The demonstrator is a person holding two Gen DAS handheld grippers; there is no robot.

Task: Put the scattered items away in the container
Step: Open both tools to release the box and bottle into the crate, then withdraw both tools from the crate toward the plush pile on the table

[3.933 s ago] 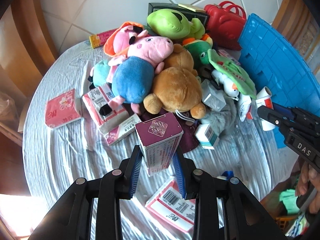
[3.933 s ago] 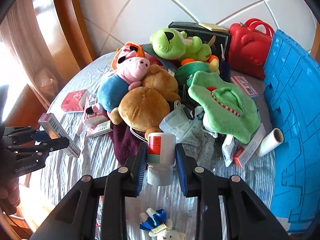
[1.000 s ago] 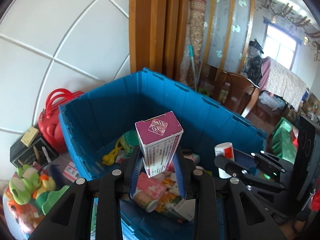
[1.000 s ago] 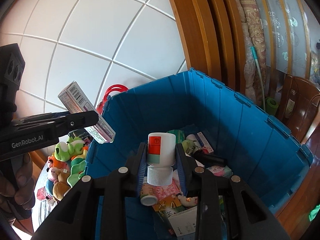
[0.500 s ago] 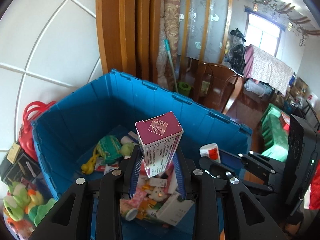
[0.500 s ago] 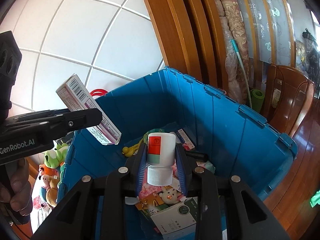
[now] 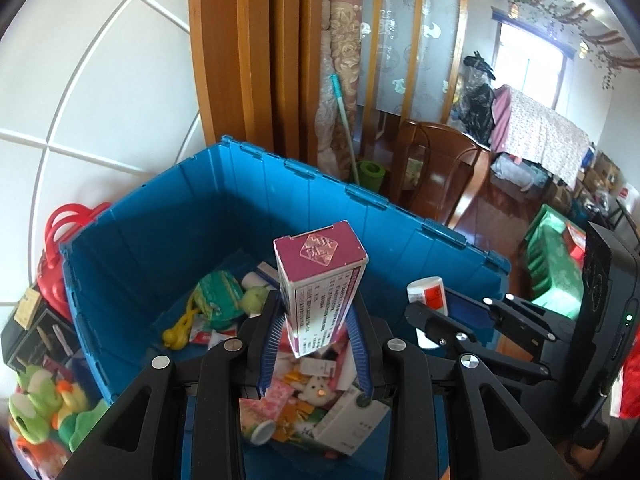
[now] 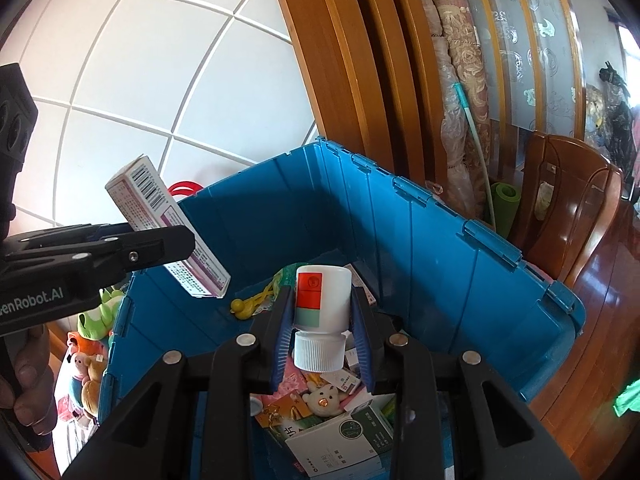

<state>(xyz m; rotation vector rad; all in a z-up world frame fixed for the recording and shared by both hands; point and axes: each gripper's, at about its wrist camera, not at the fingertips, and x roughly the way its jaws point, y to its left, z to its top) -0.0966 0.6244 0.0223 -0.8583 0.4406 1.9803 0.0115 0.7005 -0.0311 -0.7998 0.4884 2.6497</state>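
We hold both grippers above the open blue bin (image 7: pixel 160 240), and each one carries one thing.

The left gripper (image 7: pixel 314 300) has a tall box (image 7: pixel 320 280) between its jaws – purple on the top face, white with small print on the side – and the box stands almost upright over the middle of the bin. These jaws have just been opening a little. The box is between them, but we cannot tell whether the pads press on it or not.

The right gripper (image 8: pixel 320 292) has its jaws closed on a white bottle (image 8: pixel 324 280) with a red and green label. The ribbed cap of the bottle points toward the camera, and the bottle hangs over the near part of the bin. In the right wrist view the box is over the left side of the bin, and a hand (image 8: pixel 32 380) grips the handle of the left gripper outside the left wall of the bin.

On the floor of the bin many things lie mixed – a yellow duck (image 8: pixel 240 306) toward the far left corner, a small white plush (image 8: pixel 322 398) and a white and green carton (image 8: pixel 348 436) at the near side, with other packets that we cannot read.

Outside the bin, to its left, we see plush toys (image 7: pixel 44 400) and a red bag (image 7: pixel 60 232). Behind the far right corner of the bin stands a wooden chair (image 8: pixel 568 200).
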